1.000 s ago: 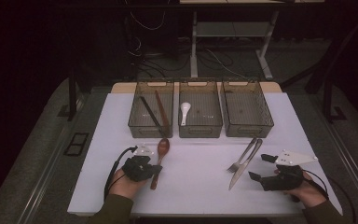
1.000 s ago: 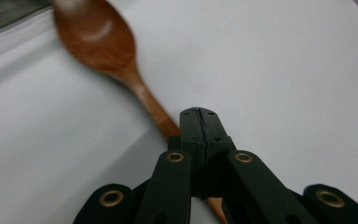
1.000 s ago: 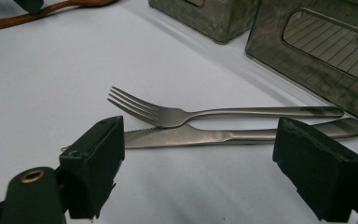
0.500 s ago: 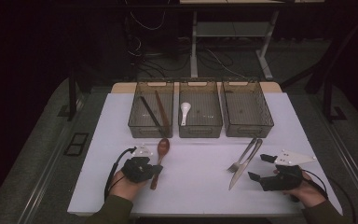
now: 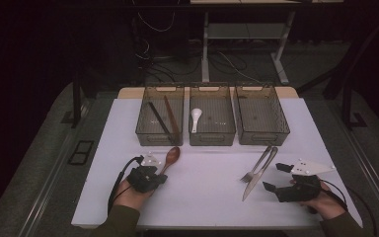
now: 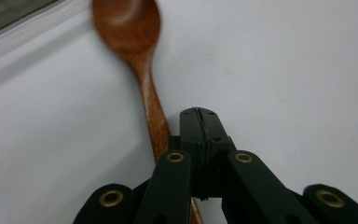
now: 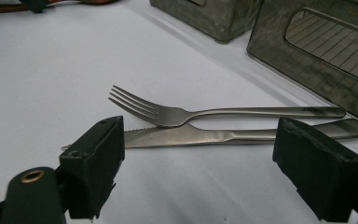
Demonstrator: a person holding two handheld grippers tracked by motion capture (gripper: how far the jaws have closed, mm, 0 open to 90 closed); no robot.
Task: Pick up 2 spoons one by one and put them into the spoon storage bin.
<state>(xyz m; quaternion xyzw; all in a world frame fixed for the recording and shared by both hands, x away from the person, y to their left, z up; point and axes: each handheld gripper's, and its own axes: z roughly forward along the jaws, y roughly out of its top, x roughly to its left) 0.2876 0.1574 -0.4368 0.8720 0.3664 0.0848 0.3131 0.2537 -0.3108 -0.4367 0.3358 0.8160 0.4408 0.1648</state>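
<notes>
Nothing has shifted in the last second: the left tongs (image 6: 199, 140) stay pressed together beside the brown wooden spoon (image 6: 137, 60) on the white table (image 5: 207, 192), so gripping it is still ahead; right tongs (image 7: 214, 161) wide apart.

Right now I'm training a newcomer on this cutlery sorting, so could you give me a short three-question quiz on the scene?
1. True or false: the right claw stands open in front of the fork and knife.
2. Which bin holds the white spoon? A left, B middle, C right.
3. Fill in: the shut left claw lies beside a ____ spoon.
Key: 1 true; 2 B, the middle bin; 3 wooden spoon.
</notes>
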